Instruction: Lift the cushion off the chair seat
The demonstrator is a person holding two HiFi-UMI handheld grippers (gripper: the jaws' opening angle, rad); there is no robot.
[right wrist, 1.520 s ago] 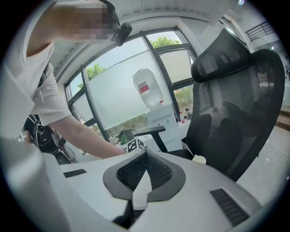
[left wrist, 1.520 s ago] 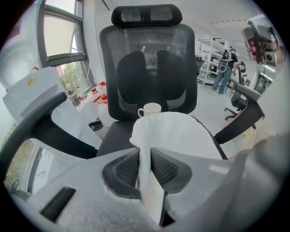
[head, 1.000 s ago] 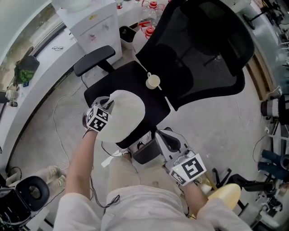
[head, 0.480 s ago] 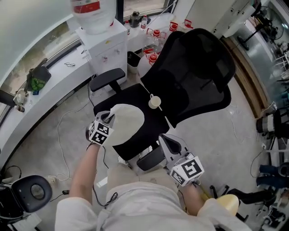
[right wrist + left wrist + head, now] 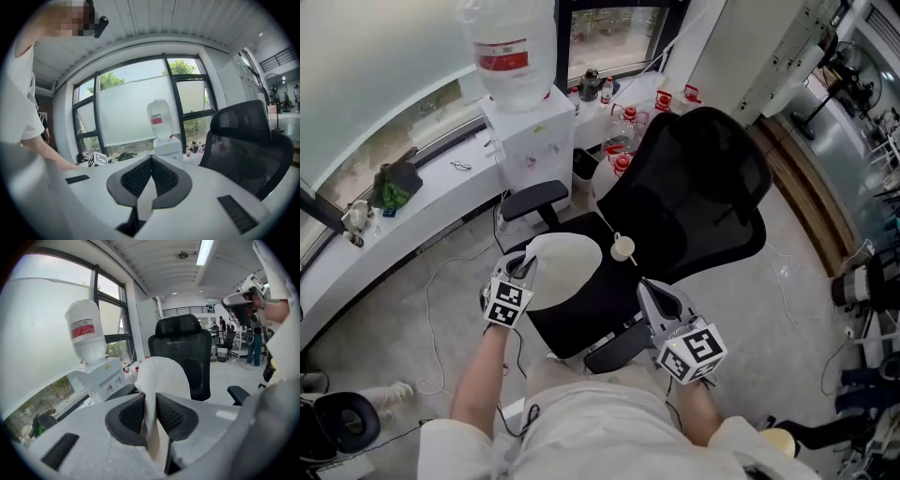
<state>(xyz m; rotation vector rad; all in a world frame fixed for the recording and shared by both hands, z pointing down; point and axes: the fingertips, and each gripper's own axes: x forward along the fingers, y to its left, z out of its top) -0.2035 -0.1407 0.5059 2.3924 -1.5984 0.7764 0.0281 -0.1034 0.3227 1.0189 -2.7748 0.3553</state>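
Observation:
The cream round cushion point(image 5: 570, 263) hangs from my left gripper point(image 5: 528, 266), whose jaws are shut on its edge, over the left part of the black chair seat point(image 5: 595, 314). In the left gripper view the cushion point(image 5: 162, 375) stands up between the pads of that gripper point(image 5: 151, 414), with the chair's mesh back point(image 5: 183, 341) behind it. My right gripper point(image 5: 652, 290) is at the seat's front right corner, shut with nothing in it. The right gripper view shows the right gripper point(image 5: 150, 174) with its pads pressed together, and the chair back point(image 5: 243, 136) to its right.
A white water dispenser point(image 5: 531, 131) with a bottle on top stands behind the chair by the window ledge point(image 5: 412, 202). The left armrest point(image 5: 534, 200) juts out near the cushion. A small cream disc point(image 5: 622, 247) hangs at the backrest's base. Cables lie on the floor point(image 5: 431, 281).
Both grippers have risen, the left one more. The cushion has come up with the left gripper. The head view has pulled back and shows more of the room.

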